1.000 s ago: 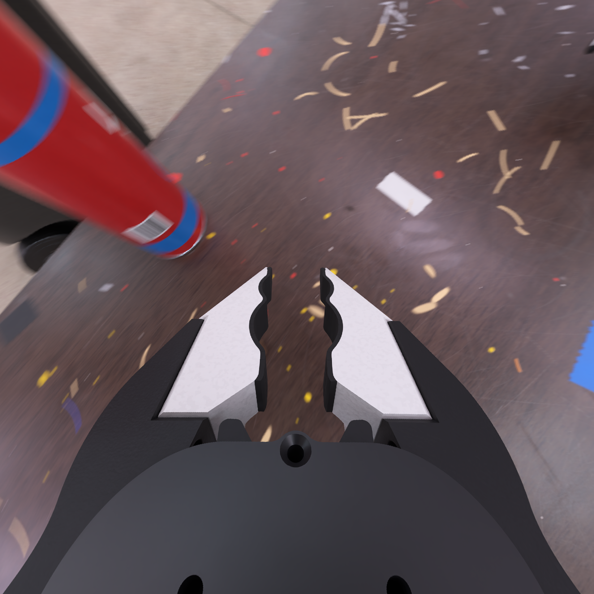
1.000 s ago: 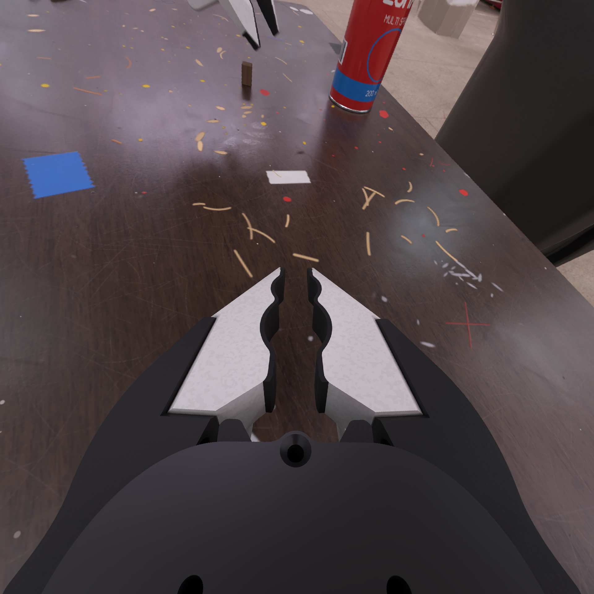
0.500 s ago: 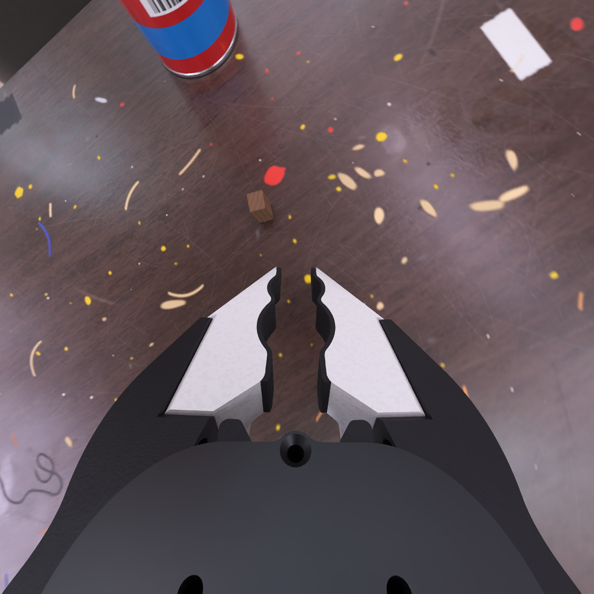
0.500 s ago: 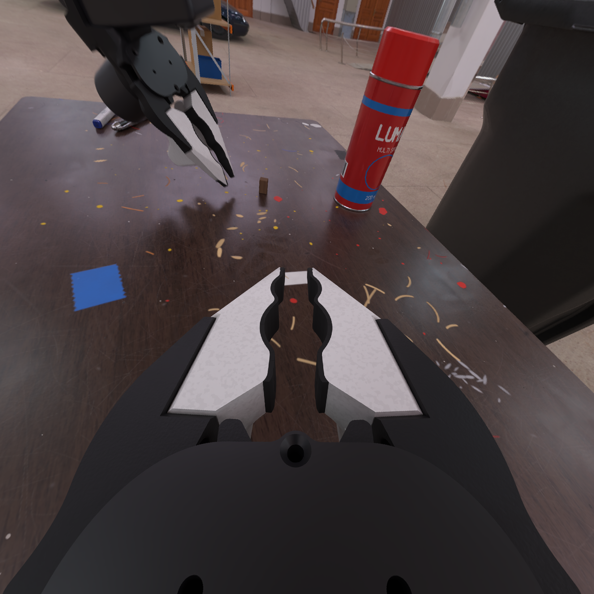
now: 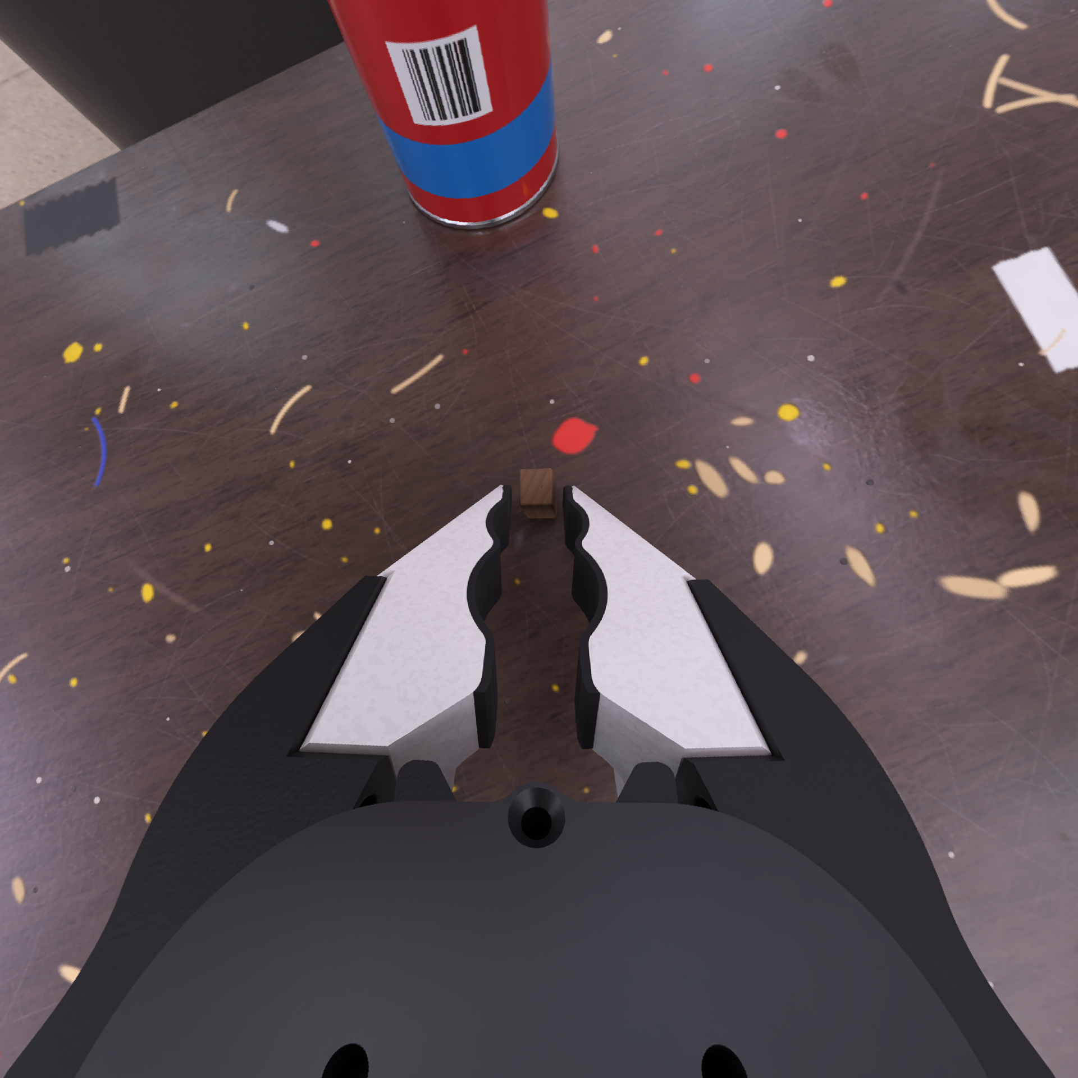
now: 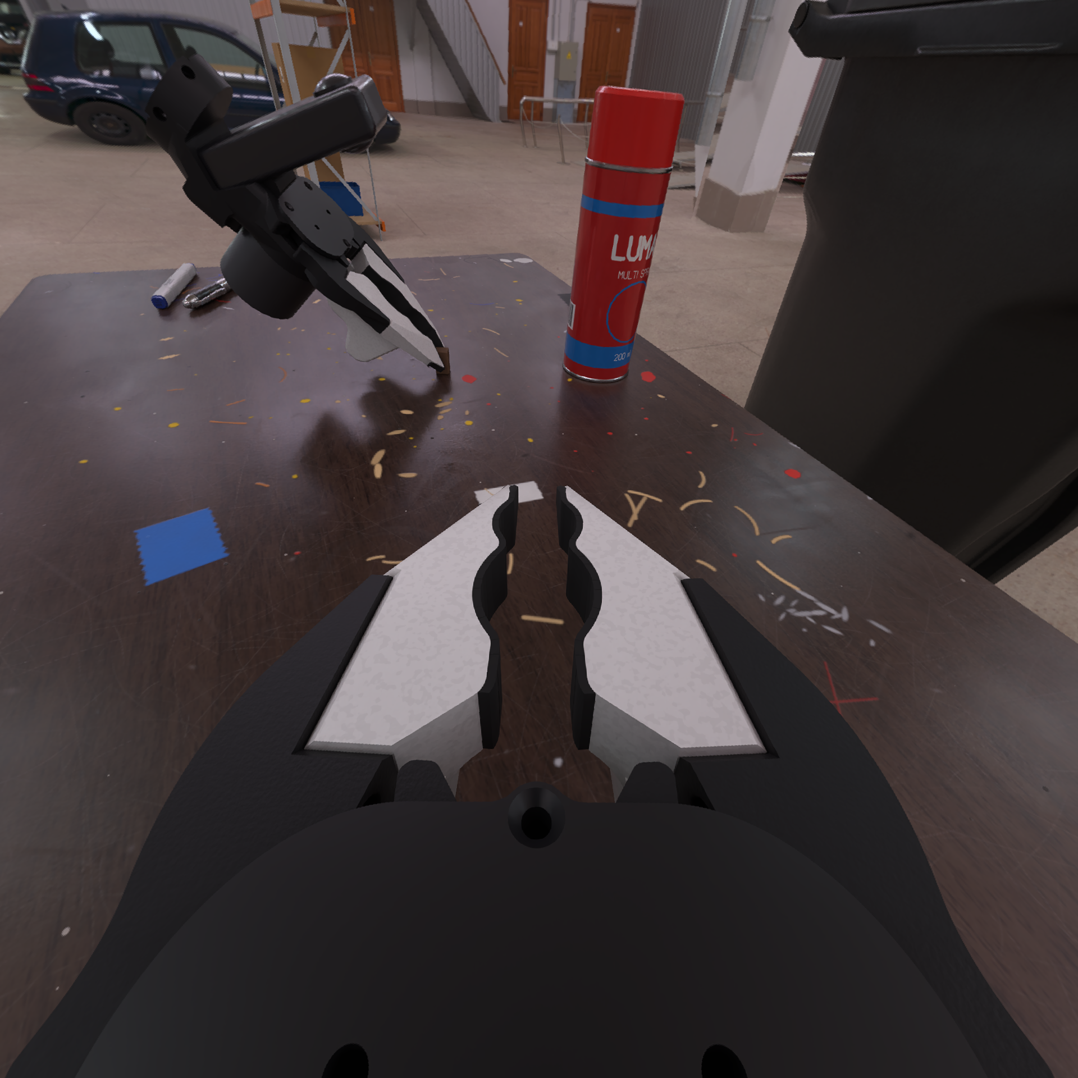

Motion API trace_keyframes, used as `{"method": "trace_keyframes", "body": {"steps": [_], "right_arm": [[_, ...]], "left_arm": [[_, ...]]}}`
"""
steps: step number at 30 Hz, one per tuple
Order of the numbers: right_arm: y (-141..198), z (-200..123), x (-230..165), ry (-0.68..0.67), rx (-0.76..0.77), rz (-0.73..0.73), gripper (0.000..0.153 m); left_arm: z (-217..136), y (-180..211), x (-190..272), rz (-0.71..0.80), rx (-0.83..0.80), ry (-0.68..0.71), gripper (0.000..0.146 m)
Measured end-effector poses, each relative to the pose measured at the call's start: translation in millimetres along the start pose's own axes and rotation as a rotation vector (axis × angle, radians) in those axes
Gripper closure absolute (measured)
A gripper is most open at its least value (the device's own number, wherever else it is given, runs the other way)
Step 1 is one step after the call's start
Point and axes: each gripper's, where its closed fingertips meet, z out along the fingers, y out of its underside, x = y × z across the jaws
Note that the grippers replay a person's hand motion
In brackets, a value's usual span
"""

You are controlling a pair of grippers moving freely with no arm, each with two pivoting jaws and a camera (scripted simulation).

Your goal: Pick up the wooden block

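The small wooden block stands on the dark, paint-speckled table. My left gripper is open and tilted down. Its fingertips sit on either side of the block, with a thin gap on each side. In the right wrist view the left gripper reaches down to the table, and only a corner of the block shows behind its tips. My right gripper is open and empty, above the near middle of the table, well short of the block.
A tall red and blue spray can stands just beyond the block; it also shows in the right wrist view. A black bin stands off the table's right edge. A marker lies at the far left. Blue tape and white tape are stuck flat.
My left gripper has swung down and forward to the block, which now sits between its fingertips. The right gripper's view has tilted up, showing more of the room.
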Motion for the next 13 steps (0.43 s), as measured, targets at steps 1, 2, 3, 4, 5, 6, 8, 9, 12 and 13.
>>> {"method": "trace_keyframes", "body": {"steps": [1, 2, 3, 4, 5, 6, 8, 9, 12, 13], "right_arm": [[-0.2, -0.7, 0.3, 0.0, 0.001, -0.002, 0.14], [-0.4, -1.3, 0.4, -0.001, 0.002, -0.004, 0.14], [-0.6, -1.9, 0.2, -0.003, 0.003, -0.005, 0.14], [-0.9, -2.6, 0.1, -0.004, 0.004, -0.007, 0.14], [-1.5, -3.3, -0.1, -0.006, 0.006, -0.009, 0.14], [-2.3, -4.0, -0.2, -0.007, 0.009, -0.011, 0.14], [-4.2, -5.6, 0.4, -0.005, 0.017, -0.015, 0.14], [-5.2, -6.6, 1.1, -0.003, 0.02, -0.016, 0.14], [-7.3, -10.9, 4.8, 0.011, 0.032, -0.015, 0.14], [-7.8, -12.0, 5.9, 0.015, 0.036, -0.013, 0.14]], "left_arm": [[0.8, -0.3, -1.0, 0.002, -0.001, -0.009, 0.131], [1.5, -0.8, -1.5, 0.009, -0.001, -0.017, 0.133], [2.2, -1.6, -0.9, 0.021, -0.002, -0.021, 0.136], [3.1, -3.1, 1.5, 0.037, -0.004, -0.016, 0.136], [4.6, -5.5, 6.1, 0.055, -0.006, -0.003, 0.136], [6.8, -9.2, 12.7, 0.081, -0.006, 0.015, 0.136], [11.8, -21.6, 28.3, 0.173, -0.002, 0.031, 0.136], [13.5, -30.8, 34.2, 0.231, 0.004, 0.018, 0.136], [17.6, -67.9, 46.0, 0.352, 0.021, 0.011, 0.136], [19.8, -78.8, 47.2, 0.379, 0.013, 0.019, 0.136]]}}
